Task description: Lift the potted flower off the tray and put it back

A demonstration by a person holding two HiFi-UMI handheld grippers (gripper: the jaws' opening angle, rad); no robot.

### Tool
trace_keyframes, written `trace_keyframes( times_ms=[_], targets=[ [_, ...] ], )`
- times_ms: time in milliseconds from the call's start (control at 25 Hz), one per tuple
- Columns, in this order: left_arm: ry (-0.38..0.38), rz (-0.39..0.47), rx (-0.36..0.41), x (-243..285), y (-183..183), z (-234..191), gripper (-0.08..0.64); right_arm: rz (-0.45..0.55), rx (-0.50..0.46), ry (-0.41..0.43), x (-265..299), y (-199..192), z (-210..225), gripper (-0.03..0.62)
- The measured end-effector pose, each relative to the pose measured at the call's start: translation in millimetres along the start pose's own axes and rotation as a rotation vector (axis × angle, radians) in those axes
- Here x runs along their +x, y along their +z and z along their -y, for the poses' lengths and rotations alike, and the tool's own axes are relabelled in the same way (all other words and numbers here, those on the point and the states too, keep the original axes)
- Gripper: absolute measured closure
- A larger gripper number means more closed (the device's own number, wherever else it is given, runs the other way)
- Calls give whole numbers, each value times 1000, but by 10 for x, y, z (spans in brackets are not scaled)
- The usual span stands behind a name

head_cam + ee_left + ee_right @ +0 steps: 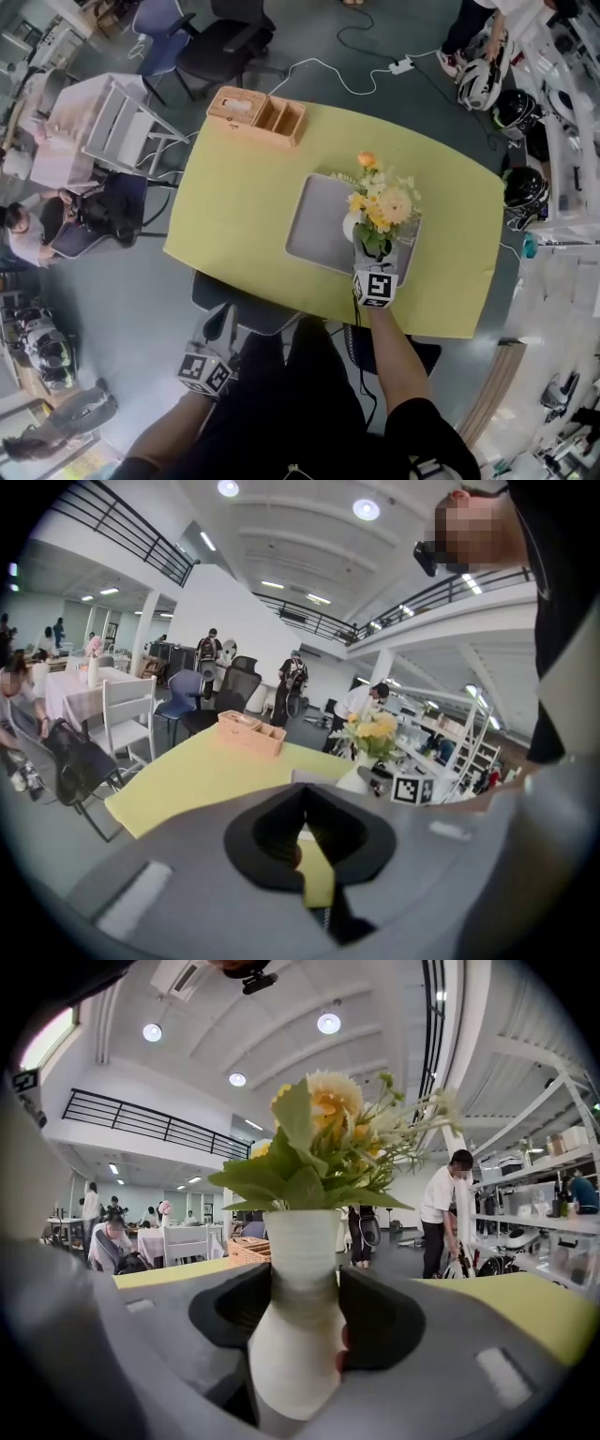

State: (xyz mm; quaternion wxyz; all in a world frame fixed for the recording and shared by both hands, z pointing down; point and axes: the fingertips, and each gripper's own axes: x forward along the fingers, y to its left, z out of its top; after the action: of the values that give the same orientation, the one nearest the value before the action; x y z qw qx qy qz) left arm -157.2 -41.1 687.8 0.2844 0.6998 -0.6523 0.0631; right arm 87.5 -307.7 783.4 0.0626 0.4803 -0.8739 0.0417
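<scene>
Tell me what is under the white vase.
The grey tray lies under the vase, on the yellow table. The flowers and the right claw, closed on the vase's neck, cover its base, so whether it touches the tray cannot be seen.

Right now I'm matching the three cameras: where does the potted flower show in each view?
Head view: potted flower right of centre, at the grey tray's right side.
Left gripper view: small, right of centre.
Right gripper view: dead centre, between the jaws.
Shared landmark: the wooden box.
</scene>
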Motion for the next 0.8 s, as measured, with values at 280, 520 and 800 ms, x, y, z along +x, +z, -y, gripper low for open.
trace_keyframes(
  times_ms=[280,520,800],
  targets=[
    [-21,-4,-2,29,43,-40,552,-12,-2,-20,-9,-43,-21,356],
    [-35,3,3,-38,25,-68,552,-41,-13,-32,-60,-137,-38,337],
    [-61,17,14,-144,153,-116,552,-56,5,-83,-315,-22,-52,328]
  ],
)
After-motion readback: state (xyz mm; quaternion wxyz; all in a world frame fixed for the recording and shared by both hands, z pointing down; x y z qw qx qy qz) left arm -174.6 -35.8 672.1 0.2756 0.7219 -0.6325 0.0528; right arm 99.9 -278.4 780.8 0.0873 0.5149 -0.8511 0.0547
